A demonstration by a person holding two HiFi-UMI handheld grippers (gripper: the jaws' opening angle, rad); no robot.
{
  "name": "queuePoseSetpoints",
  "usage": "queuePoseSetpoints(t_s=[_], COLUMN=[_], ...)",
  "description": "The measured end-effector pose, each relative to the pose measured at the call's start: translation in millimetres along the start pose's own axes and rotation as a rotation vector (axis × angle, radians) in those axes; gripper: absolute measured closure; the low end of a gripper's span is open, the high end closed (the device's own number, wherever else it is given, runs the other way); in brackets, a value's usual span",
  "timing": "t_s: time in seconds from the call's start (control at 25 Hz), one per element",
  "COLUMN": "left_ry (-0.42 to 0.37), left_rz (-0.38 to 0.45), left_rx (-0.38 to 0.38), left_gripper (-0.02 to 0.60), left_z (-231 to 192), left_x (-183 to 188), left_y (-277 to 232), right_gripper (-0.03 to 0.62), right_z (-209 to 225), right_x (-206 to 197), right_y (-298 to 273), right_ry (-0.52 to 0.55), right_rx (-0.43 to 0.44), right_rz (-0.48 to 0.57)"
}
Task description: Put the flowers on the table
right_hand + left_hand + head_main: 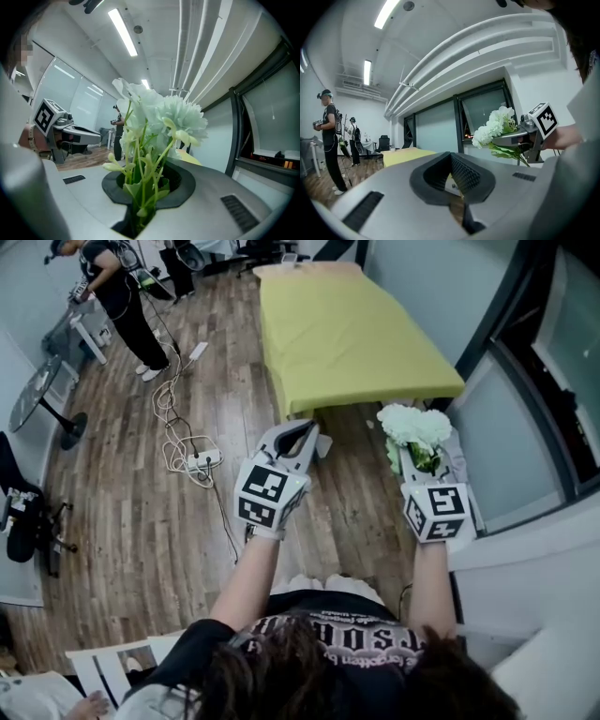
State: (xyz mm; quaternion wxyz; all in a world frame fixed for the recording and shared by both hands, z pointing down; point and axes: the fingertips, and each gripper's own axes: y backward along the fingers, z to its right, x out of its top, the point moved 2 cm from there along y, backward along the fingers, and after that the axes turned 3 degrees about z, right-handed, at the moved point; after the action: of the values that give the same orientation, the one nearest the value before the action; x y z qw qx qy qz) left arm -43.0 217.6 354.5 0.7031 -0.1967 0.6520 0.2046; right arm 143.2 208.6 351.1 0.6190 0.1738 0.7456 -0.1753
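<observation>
The only words in sight are white lettering on the wearer's black shirt (347, 638), too broken to read; the marker cubes (437, 512) bear only black-and-white squares. The right gripper (417, 454) is clenched on the stems of the white flowers (414, 427), held near the yellow-covered table (347, 324) but not on it. The right gripper view shows the green stems pinched between the jaws. The left gripper (452, 187) is closed and empty. Only the head view shows the power strip (203, 461).
</observation>
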Motion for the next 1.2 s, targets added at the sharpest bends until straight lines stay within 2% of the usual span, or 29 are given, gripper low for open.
queuePoseSetpoints(t_s=[0.52, 0.92, 1.2], left_ry=[0.010, -0.008, -0.015], left_rz=[-0.021, -0.035, -0.043], left_rx=[-0.019, -0.015, -0.025], left_gripper=[0.584, 0.584, 0.584], left_z=[-14, -49, -61], left_x=[-10, -15, -14], left_y=[-29, -100, -154], right_gripper=[0.523, 0.522, 0.522], right_z=[8, 44, 87], right_x=[-6, -18, -25], right_y=[-35, -108, -147], right_ry=[-0.026, -0.020, -0.014], right_rx=[0.016, 0.055, 0.042], right_rz=[-0.003, 0.004, -0.018])
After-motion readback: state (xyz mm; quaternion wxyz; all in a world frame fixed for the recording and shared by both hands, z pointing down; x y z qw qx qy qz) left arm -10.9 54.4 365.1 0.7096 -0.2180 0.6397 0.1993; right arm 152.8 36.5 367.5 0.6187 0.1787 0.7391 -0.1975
